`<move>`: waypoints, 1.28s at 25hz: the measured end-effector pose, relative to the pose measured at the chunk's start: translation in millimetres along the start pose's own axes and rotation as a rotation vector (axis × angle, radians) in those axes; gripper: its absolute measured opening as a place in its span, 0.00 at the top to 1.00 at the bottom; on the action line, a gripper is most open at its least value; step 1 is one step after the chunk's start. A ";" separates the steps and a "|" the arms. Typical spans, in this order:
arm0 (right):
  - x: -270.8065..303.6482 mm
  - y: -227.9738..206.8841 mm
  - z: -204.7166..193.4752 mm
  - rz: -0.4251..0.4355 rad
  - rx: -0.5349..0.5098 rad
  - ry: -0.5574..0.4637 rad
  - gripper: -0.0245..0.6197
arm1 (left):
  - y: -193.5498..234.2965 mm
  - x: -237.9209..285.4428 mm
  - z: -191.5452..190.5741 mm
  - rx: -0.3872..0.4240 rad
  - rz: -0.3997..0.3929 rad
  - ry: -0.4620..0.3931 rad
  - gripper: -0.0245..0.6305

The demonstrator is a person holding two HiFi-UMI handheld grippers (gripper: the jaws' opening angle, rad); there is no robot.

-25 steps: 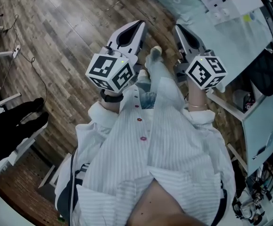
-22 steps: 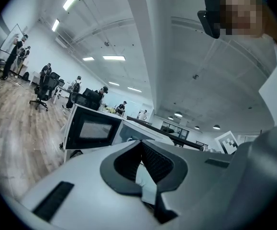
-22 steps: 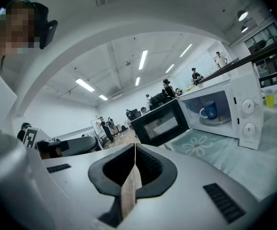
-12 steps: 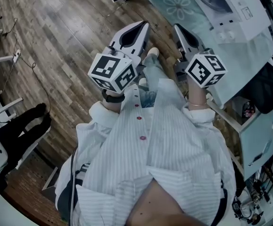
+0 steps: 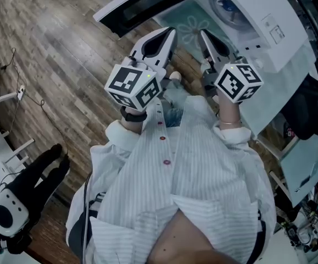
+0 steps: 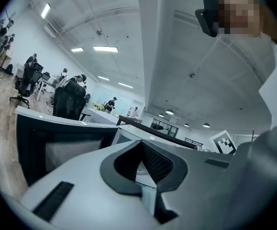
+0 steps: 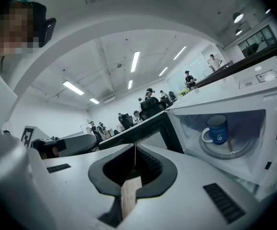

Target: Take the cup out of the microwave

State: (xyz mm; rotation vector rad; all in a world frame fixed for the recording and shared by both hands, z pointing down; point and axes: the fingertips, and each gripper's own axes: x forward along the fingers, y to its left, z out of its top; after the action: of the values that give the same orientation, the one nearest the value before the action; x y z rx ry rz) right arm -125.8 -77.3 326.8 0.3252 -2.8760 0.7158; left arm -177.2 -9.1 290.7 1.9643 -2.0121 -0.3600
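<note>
Inside the open microwave point(image 7: 234, 92) stood the blue cup point(image 7: 218, 129); my left hand-held gripper point(image 6: 141, 142) and right hand-held gripper point(image 7: 134, 144) had jaws pressed together.

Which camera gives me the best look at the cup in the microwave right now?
The right gripper view: the blue cup stands upright on the turntable inside the open microwave, unobstructed. The head view gives only a small glimpse from above; the left gripper view misses it.

Open microwave point(image 5: 271, 12) now closer ahead
</note>
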 end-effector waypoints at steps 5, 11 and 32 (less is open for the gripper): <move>8.2 -22.9 18.9 -0.051 0.022 -0.043 0.91 | 5.2 33.9 7.3 0.009 -0.064 0.024 0.95; 8.4 -47.5 34.2 -0.113 0.040 -0.086 0.91 | 0.5 69.2 10.6 0.025 -0.146 0.056 0.95; -17.9 -125.0 53.7 -0.404 0.143 -0.220 0.91 | -25.5 175.6 -13.7 0.052 -0.452 0.249 0.95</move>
State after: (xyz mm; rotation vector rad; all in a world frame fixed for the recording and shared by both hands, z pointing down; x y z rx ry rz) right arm -83.1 -207.6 331.6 1.0264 -2.8162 0.8490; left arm -151.1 -184.9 300.9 2.3577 -1.4332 -0.1494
